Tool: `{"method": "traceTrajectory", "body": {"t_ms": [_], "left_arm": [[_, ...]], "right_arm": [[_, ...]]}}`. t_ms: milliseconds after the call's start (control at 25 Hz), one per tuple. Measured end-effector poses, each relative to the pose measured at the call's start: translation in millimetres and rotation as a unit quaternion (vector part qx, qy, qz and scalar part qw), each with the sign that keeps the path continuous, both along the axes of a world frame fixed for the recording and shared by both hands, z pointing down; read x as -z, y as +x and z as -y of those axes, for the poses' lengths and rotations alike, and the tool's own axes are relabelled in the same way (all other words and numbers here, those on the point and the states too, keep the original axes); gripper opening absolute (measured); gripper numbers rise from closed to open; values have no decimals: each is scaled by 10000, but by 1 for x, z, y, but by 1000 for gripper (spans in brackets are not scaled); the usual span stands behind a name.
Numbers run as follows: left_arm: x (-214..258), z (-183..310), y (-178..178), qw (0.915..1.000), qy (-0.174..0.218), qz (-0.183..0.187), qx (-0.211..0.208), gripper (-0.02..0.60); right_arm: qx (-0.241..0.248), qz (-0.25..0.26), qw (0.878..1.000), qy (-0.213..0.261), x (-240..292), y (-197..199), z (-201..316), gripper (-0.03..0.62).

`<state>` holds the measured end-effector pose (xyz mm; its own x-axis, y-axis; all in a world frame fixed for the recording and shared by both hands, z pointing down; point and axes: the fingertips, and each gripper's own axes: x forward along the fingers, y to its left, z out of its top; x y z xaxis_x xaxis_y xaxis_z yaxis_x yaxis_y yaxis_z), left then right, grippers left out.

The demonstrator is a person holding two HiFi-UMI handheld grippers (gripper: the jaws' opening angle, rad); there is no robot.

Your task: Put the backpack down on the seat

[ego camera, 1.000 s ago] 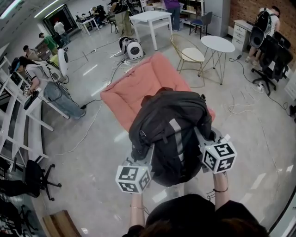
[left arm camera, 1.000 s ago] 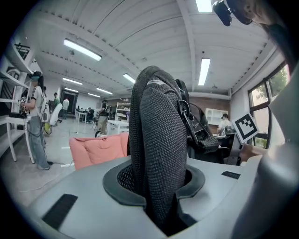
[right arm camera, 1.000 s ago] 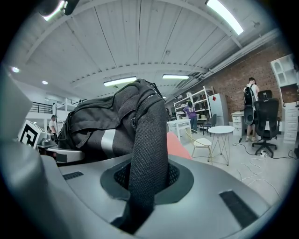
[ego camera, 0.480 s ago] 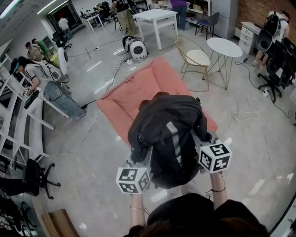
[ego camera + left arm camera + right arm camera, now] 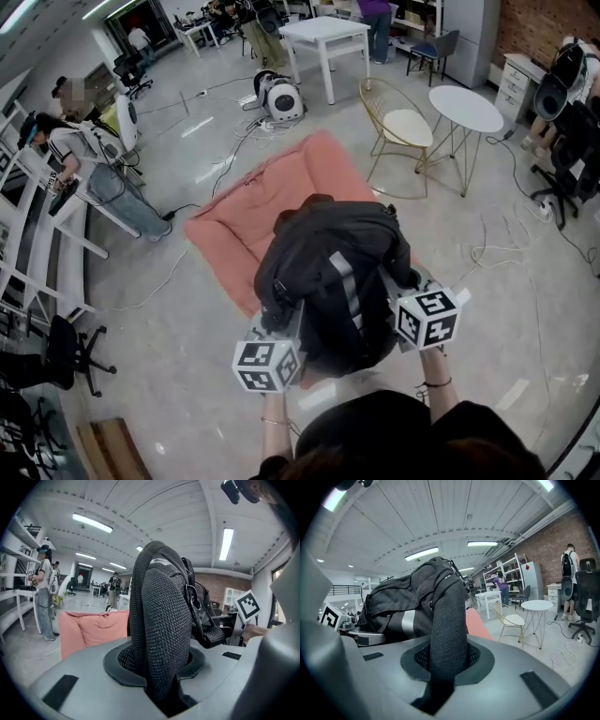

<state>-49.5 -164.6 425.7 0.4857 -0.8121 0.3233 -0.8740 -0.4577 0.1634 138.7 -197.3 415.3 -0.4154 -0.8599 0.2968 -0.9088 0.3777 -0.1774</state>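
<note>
My left gripper is clamped on one padded mesh shoulder strap of the black backpack, and my right gripper pinches the other strap the same way. The backpack hangs between them, its grey stripe facing up, over the near edge of the pink cushioned seat; I cannot tell whether it touches the cushion.

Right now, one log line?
left gripper: shut on shoulder strap | right gripper: shut on other strap | backpack: carried, not yet on seat
</note>
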Motion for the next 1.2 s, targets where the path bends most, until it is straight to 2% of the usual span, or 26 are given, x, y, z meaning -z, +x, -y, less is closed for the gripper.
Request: {"method": "traceTrajectory", "body": {"t_ms": [320, 600, 920, 1200], "left_arm": [[-22, 34, 13, 9997, -163, 19, 177, 123], [-51, 73, 6, 9986, -486, 72, 219, 123], [-104, 126, -4, 9952, -931, 71, 278, 123], [-149, 162, -10, 9915, -1242, 23, 376, 121]], "right_arm": [[227, -22, 9997, -120, -20, 10, 41, 60], [284, 19, 9985, -459, -52, 3, 81, 60], [215, 66, 9956, -914, -106, -8, 135, 60], [298, -86, 9929, -1151, -145, -16, 172, 60]]}}
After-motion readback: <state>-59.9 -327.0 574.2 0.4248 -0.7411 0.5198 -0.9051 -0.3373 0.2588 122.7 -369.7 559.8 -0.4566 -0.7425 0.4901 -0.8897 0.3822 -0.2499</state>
